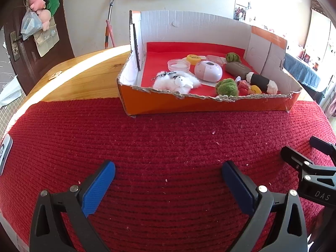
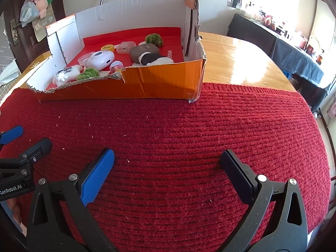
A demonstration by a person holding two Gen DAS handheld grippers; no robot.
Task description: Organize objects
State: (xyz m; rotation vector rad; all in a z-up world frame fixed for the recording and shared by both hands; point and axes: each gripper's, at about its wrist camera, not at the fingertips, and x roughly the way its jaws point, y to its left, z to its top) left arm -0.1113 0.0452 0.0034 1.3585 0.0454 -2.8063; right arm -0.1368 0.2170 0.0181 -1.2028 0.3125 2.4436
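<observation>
I am holding both the left claw (image 1: 168, 174) and right claw (image 2: 167, 163) spread and empty over the bare red mat (image 1: 168, 138), everything apparently lying in the cardboard box (image 1: 205, 103).

Left gripper (image 1: 168, 173) and right gripper (image 2: 167, 161) sit side by side, jaws spread wide. Both apparently hold nothing.

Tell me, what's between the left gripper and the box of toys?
Just bare red mat. Nothing lies between the left gripper and the cardboard box, as the left wrist view shows.
</observation>
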